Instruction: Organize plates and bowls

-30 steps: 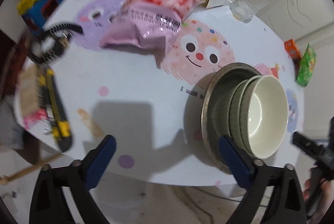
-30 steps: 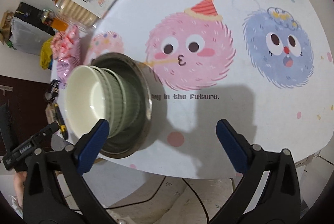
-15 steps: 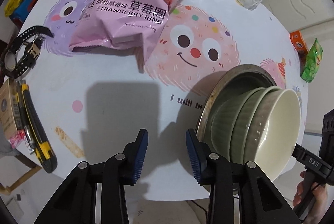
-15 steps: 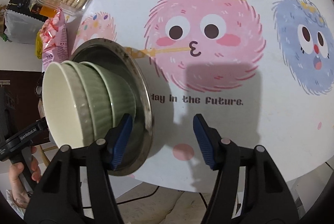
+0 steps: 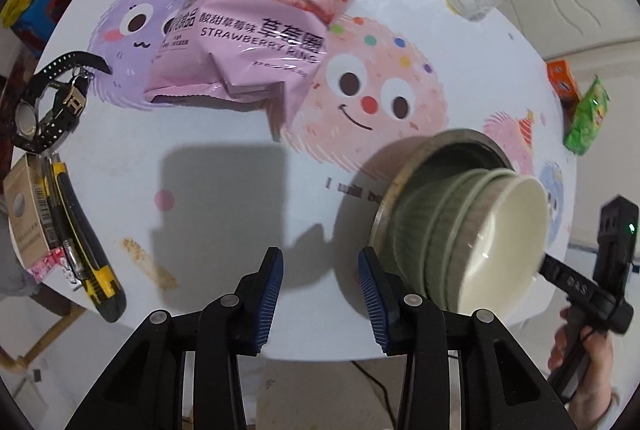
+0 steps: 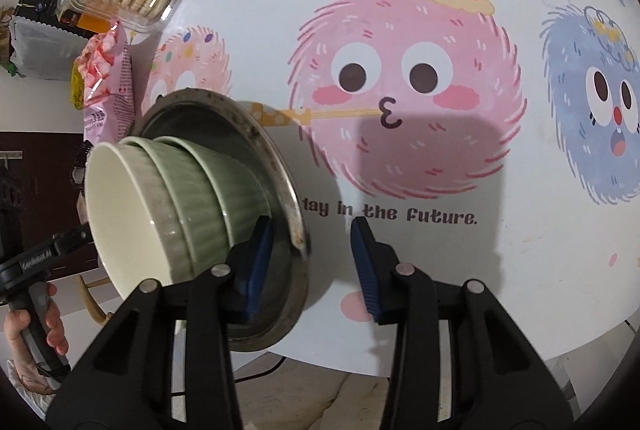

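Cartoon-printed tablecloth [image 6: 400,9] is carrying, near its front edge, a metal plate [image 6: 286,189] with nested ceramic bowls [image 6: 192,197], being straddled at its thin, slippery rim by the part-spread right gripper [image 6: 310,262], while the left gripper [image 5: 320,282] is being held part-spread and empty beside this heavy, breakable stack.

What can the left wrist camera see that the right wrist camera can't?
Only the left wrist view shows the black watch, the yellow utility knife and the orange box. Only the right wrist view shows the blue fuzzy monster print and the party-hat monster's face. Both show the metal plate holding the stacked green bowls, and the strawberry ring bag.
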